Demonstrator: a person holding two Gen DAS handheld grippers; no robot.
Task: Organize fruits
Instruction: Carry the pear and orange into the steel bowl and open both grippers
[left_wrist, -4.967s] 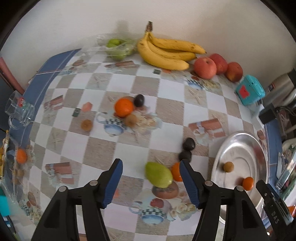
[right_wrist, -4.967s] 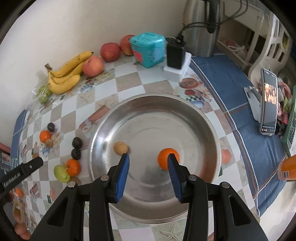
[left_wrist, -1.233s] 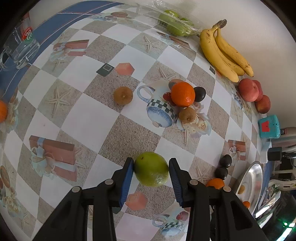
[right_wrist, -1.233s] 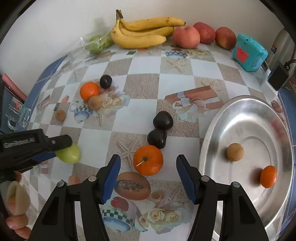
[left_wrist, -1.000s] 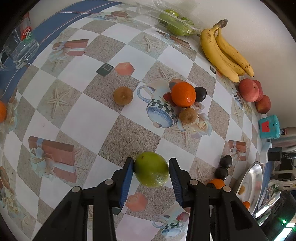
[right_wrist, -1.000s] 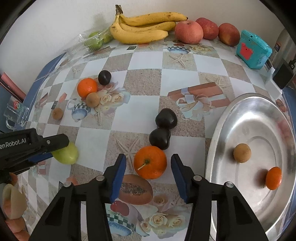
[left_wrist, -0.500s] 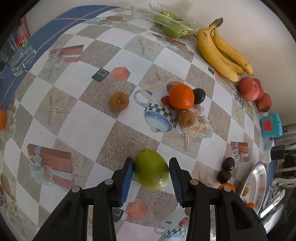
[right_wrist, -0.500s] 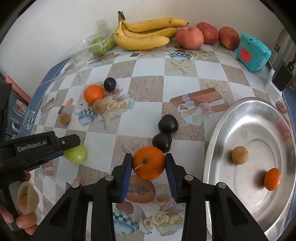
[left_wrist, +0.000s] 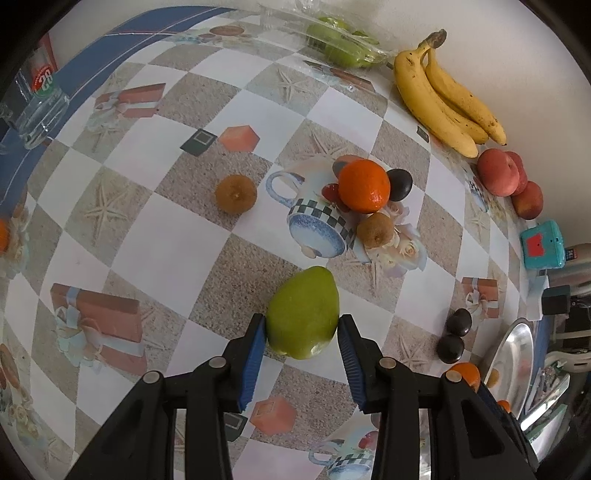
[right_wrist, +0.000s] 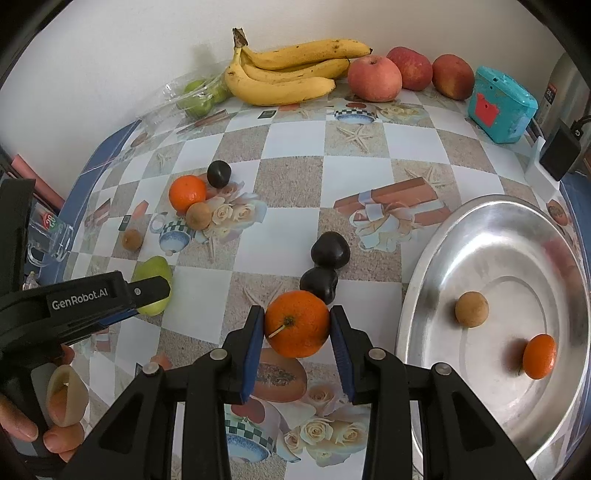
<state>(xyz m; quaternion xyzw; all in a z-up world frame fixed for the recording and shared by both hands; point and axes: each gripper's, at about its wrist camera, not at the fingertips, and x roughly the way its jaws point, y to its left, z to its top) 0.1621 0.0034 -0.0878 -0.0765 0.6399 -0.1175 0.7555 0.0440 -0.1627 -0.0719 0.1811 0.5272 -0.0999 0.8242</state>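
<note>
Two-handed fruit sorting on a checked counter, both grippers loaded. The left gripper has its blue fingers narrowed onto the sides of a green mango; from the right wrist view the same fruit sits at the counter's left side, near the blue-bordered edge. Whether it is lifted or resting on the cloth cannot be told with confidence. The right gripper has its fingers narrowed onto an orange, just in front of two dark plums and just left of the steel tray, which occupies the counter's right side.

Progress, as a judgement: early. The tray holds only a small brown fruit and a small orange. Left on the cloth are a second cluster towards the counter's left-centre, consisting of an orange, a dark plum and a brown fruit, plus a lone brown fruit. Along the back edge by the wall lie a bag of green fruit, bananas and three apples. The two gripped fruits appear to be the next for the tray.
</note>
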